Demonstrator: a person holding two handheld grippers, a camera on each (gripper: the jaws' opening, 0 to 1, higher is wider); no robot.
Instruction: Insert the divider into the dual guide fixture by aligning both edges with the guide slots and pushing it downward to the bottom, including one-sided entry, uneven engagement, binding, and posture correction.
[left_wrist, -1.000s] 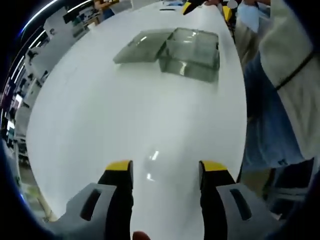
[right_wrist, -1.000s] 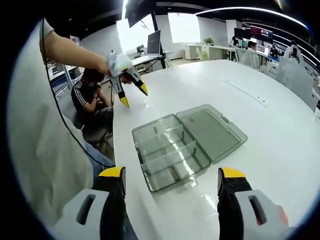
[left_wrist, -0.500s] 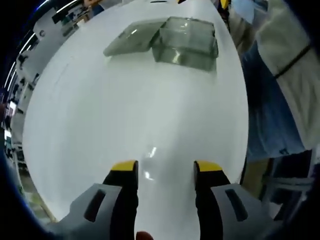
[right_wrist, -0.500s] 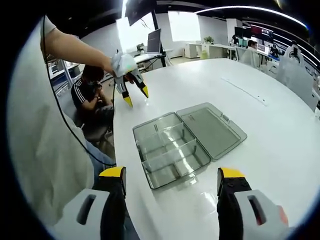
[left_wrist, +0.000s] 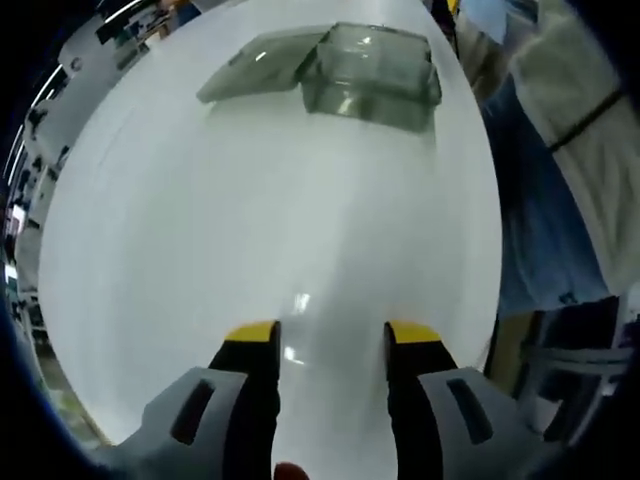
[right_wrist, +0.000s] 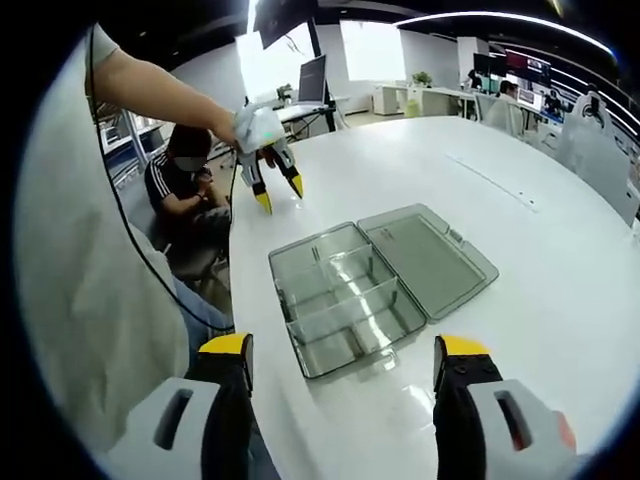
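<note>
Clear compartment box (right_wrist: 345, 300) sits open on white counter (right_wrist: 540, 250), lid (right_wrist: 428, 260) flat at its 3 o'clock. Right tongs (right_wrist: 340, 352) apart, empty, hovering just short of box. Left tongs (left_wrist: 330, 335) apart, empty, over bare counter, box at 12 o'clock.

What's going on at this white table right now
A person holds a two-jaw gripper in each hand over a white table. A clear plastic compartment box lies on it with its lid swung open flat beside it. The left gripper hovers beyond the box, jaws apart and empty. The right gripper sits on the near side, jaws wide open, also empty. Neither touches the box.
</note>
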